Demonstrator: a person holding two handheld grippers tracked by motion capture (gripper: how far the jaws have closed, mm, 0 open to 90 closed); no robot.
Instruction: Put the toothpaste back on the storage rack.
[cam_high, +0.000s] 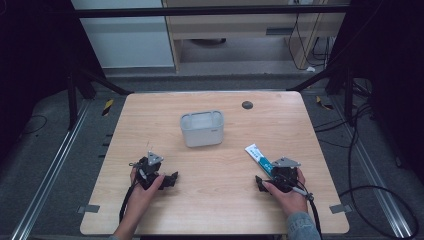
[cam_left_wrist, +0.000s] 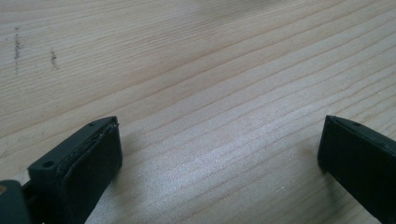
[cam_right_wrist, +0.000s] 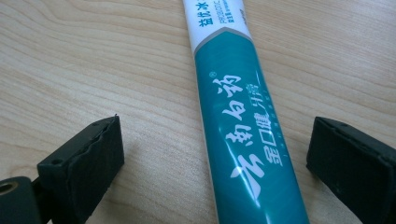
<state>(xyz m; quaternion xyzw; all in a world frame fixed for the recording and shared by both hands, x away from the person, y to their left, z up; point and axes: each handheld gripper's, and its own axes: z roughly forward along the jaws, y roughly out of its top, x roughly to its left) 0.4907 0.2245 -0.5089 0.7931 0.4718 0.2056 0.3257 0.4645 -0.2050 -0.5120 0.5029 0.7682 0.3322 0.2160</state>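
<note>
Resting low on the near left of the light wooden table (cam_high: 215, 170): left hand-held gripper (cam_left_wrist: 219, 154), jaws wide over bare wood. Near right — right hand-held gripper (cam_right_wrist: 215, 154), jaws wide, astride the teal-and-white toothpaste tube (cam_right_wrist: 233, 121) lying flat, touching neither jaw. Well apart, toward the far middle: translucent white plastic bin (cam_high: 202, 128), open wood all round. Small dark round disc (cam_high: 247, 104) near the far edge.

A lab recording bay. Black curtains (cam_high: 30, 60) flank a wooden bench (cam_high: 215, 165). Floor rails (cam_high: 47, 175) and loose cables (cam_high: 360, 145) surround it.
</note>
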